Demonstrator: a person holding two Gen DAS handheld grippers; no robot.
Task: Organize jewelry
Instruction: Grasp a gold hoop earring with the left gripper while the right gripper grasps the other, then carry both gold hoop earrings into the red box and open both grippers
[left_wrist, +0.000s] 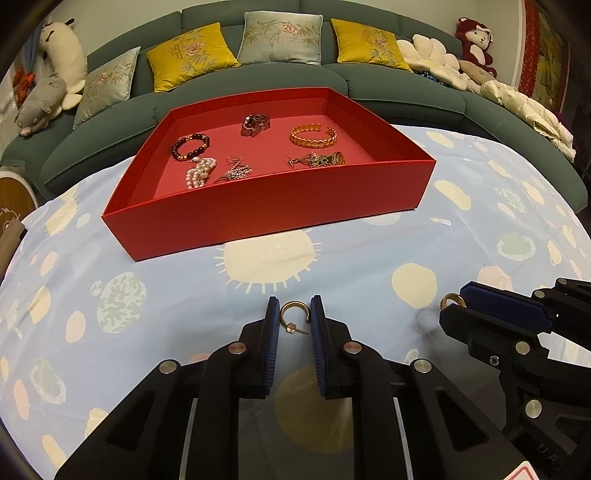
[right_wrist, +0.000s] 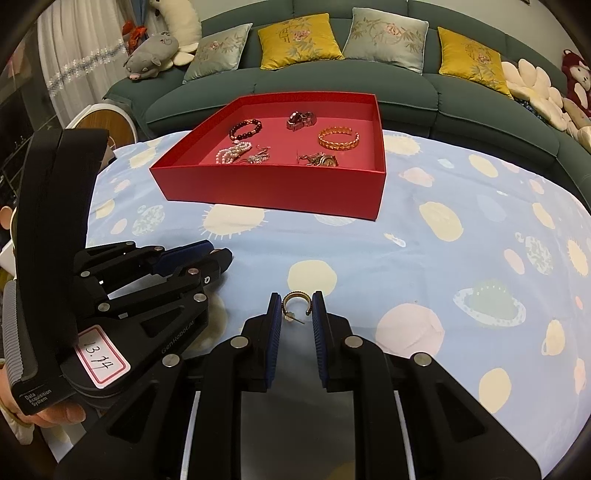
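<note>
Two gold hoop earrings are seen on the patterned tablecloth, near its front edge. One earring lies between the parted fingers of the left gripper, ungripped. The other earring lies likewise inside the parted right gripper. The red tray, holding bracelets, is placed toward the far edge.

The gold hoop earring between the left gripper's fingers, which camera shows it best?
Left wrist view: the hoop earring sits centered between the open left gripper. The right wrist view hides it behind that gripper's body.
</note>
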